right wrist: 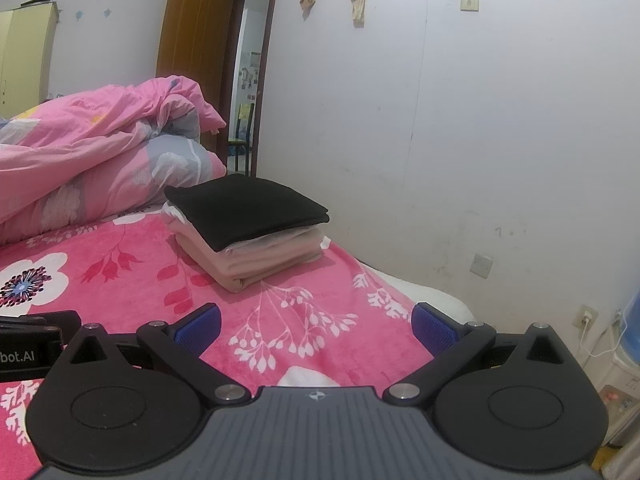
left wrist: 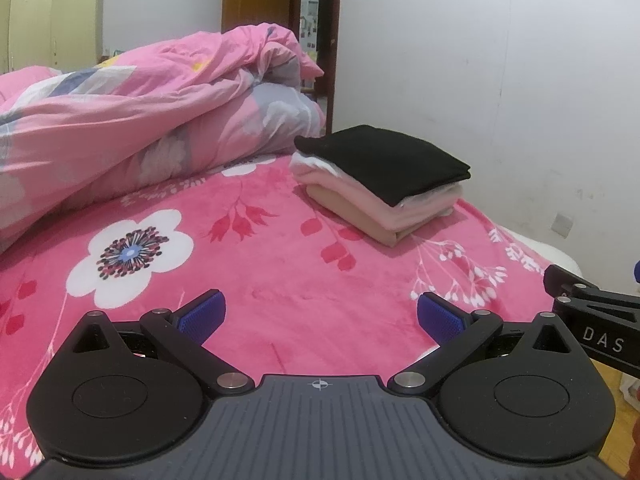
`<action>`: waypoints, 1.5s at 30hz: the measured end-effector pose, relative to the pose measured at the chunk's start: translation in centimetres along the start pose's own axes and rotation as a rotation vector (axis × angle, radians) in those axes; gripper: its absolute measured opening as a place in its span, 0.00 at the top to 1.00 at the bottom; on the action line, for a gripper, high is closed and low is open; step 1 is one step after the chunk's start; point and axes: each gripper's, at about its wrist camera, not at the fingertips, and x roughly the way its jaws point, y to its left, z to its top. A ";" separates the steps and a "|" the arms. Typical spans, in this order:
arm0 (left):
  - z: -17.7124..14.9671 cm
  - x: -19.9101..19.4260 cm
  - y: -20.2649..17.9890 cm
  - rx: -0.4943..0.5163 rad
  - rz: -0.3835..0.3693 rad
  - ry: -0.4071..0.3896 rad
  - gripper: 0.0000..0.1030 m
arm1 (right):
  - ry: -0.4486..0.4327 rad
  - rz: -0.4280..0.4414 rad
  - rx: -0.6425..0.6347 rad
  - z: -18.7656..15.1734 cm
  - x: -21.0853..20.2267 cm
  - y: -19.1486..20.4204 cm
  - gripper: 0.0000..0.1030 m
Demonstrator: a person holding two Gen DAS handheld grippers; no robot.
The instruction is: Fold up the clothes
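A stack of folded clothes (left wrist: 384,192) (right wrist: 248,236) rests on the bed near its wall-side edge: a black garment (left wrist: 384,162) (right wrist: 244,208) on top, white, pink and tan pieces beneath. My left gripper (left wrist: 320,316) hovers low over the pink flowered blanket (left wrist: 248,280), open, nothing between its blue pads (left wrist: 202,314). My right gripper (right wrist: 316,326) is open too and holds nothing, with the stack ahead and slightly left of it. Each gripper's black body shows at the edge of the other's view.
A rumpled pink duvet (left wrist: 140,120) (right wrist: 100,152) is heaped at the far left of the bed. A white wall (right wrist: 460,140) runs along the right. An open wooden door (right wrist: 192,48) stands beyond. A water dispenser (right wrist: 628,356) sits by the bed's right corner.
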 end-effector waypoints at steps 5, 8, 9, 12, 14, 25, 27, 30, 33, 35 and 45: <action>-0.1 0.1 -0.1 0.002 0.001 0.007 0.00 | 0.002 0.001 0.002 -0.1 0.0 -0.1 0.00; -0.1 0.1 -0.2 0.003 -0.001 0.009 0.00 | 0.003 -0.001 0.002 -0.1 0.0 -0.1 0.00; -0.1 0.1 -0.2 0.003 0.000 0.009 0.00 | 0.003 -0.001 0.002 -0.1 0.0 -0.1 0.00; -0.1 0.1 -0.2 0.003 0.000 0.010 0.00 | 0.003 -0.003 0.004 -0.1 0.0 -0.2 0.00; -0.1 0.2 -0.2 0.003 0.001 0.011 0.00 | 0.003 -0.002 0.003 -0.1 0.1 -0.2 0.00; -0.2 0.4 -0.1 0.000 0.005 0.020 0.00 | 0.005 -0.003 0.001 -0.2 0.2 -0.1 0.00; -0.2 0.4 -0.1 0.001 0.005 0.020 0.00 | 0.005 -0.003 0.000 -0.2 0.2 -0.1 0.00; -0.3 0.4 -0.1 0.001 0.006 0.019 0.00 | 0.005 -0.004 0.000 -0.2 0.2 0.0 0.00; -0.3 0.4 0.0 0.001 0.006 0.019 0.00 | 0.004 -0.003 -0.001 -0.2 0.2 0.0 0.00; -0.4 0.4 0.0 0.002 0.007 0.019 0.00 | 0.004 -0.004 -0.002 -0.2 0.2 0.0 0.00; -0.3 0.4 0.1 0.004 0.007 0.020 0.00 | 0.003 -0.005 -0.001 -0.1 0.2 0.0 0.00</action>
